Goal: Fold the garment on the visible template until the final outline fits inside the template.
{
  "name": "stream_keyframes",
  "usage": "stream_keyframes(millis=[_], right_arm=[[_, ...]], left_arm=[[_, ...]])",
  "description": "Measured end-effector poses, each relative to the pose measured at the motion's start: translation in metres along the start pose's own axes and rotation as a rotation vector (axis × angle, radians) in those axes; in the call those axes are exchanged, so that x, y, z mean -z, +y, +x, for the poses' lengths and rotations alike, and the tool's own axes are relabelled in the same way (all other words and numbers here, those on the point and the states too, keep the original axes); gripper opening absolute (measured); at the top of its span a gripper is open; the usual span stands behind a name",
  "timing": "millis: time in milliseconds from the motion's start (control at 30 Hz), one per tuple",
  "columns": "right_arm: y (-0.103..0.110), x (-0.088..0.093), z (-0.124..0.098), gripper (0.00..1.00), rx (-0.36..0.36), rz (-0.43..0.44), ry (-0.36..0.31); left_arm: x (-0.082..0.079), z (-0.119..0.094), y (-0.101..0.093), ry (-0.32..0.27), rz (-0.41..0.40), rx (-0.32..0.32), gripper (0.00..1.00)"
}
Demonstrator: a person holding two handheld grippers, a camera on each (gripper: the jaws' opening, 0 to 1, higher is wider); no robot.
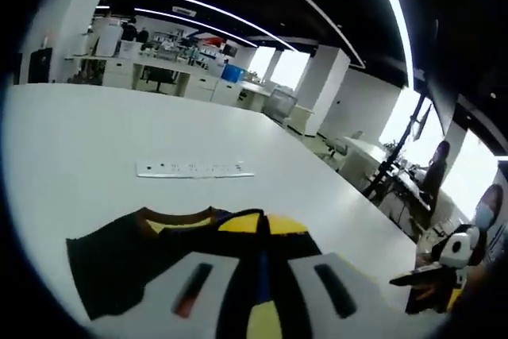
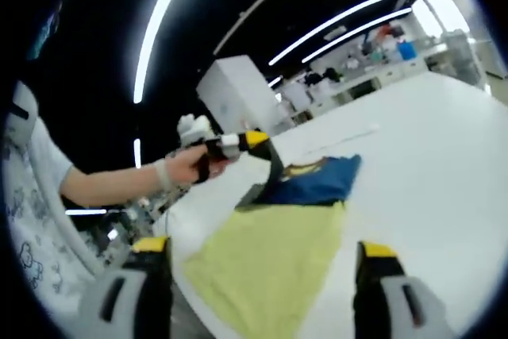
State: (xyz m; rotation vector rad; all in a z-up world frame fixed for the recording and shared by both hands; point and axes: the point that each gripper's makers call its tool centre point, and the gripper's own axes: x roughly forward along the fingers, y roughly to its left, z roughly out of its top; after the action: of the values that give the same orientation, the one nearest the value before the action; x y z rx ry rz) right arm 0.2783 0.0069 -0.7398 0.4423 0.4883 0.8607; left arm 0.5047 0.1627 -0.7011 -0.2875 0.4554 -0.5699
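A garment lies flat on the white table. Its navy body with a yellow neckline fills the bottom of the left gripper view. In the right gripper view it appears as a yellow-green part near me and a blue part beyond. My left gripper is open, its jaws spread low over the navy cloth. A hand holds that left gripper at the garment's left edge. My right gripper is open above the yellow part, with nothing between its fingers, and it also shows at the right as the right gripper.
A white strip lies on the table beyond the garment. The table edge runs along the right. People sit past it, and desks and pillars stand further back. A person's arm and sleeve reach in from the left.
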Motion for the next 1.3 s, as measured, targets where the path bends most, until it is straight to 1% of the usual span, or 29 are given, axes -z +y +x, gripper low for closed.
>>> stream_keyframes(millis=[33,100,167,200,267,300,433,467,500,633,767,833,867,900,933,1000,1100,1200,1300], right_arm=[[-0.002,0.001,-0.001,0.96,0.005,0.002,0.001],[-0.005,0.004,-0.002,0.96,0.015,0.013,0.006],[-0.007,0.006,-0.004,0.96,0.019,0.021,0.007],[-0.009,0.008,-0.005,0.96,0.025,0.027,0.011],[-0.012,0.01,-0.006,0.96,0.034,0.036,0.009],[-0.013,0.011,-0.006,0.96,0.036,0.041,0.009],[-0.017,0.014,-0.007,0.96,0.048,0.054,0.008],[-0.018,0.014,-0.007,0.96,0.051,0.056,0.008],[-0.019,0.015,-0.007,0.96,0.054,0.058,0.008],[-0.019,0.017,-0.006,0.96,0.056,0.072,0.005],[-0.018,0.02,-0.004,0.96,0.056,0.075,0.011],[-0.018,0.021,-0.003,0.96,0.056,0.084,0.008],[-0.018,0.021,-0.003,0.96,0.055,0.087,0.009],[-0.018,0.021,-0.003,0.96,0.055,0.084,0.009],[-0.018,0.022,-0.003,0.96,0.057,0.079,0.014],[-0.018,0.022,-0.003,0.96,0.058,0.076,0.017],[-0.018,0.023,-0.002,0.96,0.062,0.084,0.015],[-0.019,0.025,-0.001,0.96,0.066,0.09,0.016],[-0.018,0.027,0.0,0.96,0.065,0.094,0.021]], left_arm=[[0.003,0.009,-0.002,0.012,0.008,0.009,0.0],[0.011,0.023,-0.02,0.031,0.01,0.037,0.0],[0.021,0.031,-0.026,0.048,0.006,0.06,0.0],[0.024,0.035,-0.025,0.054,0.004,0.064,0.0],[0.03,0.043,-0.027,0.068,0.002,0.075,0.0],[0.034,0.046,-0.034,0.08,-0.01,0.089,0.0],[0.053,0.051,-0.043,0.12,0.014,0.104,0.0],[0.059,0.052,-0.042,0.134,0.007,0.111,0.0],[0.063,0.053,-0.041,0.14,0.017,0.118,0.0],[0.079,0.061,-0.046,0.181,0.035,0.132,0.0],[0.096,0.062,-0.059,0.218,0.054,0.153,0.0],[0.107,0.064,-0.056,0.238,0.068,0.155,0.0],[0.108,0.065,-0.056,0.24,0.068,0.157,0.0],[0.11,0.064,-0.063,0.249,0.049,0.168,0.0],[0.113,0.065,-0.064,0.255,0.048,0.173,0.0],[0.122,0.066,-0.064,0.274,0.072,0.171,0.0],[0.129,0.067,-0.065,0.285,0.084,0.181,0.0],[0.132,0.068,-0.063,0.284,0.121,0.186,0.0],[0.129,0.068,-0.065,0.276,0.107,0.198,0.0]])
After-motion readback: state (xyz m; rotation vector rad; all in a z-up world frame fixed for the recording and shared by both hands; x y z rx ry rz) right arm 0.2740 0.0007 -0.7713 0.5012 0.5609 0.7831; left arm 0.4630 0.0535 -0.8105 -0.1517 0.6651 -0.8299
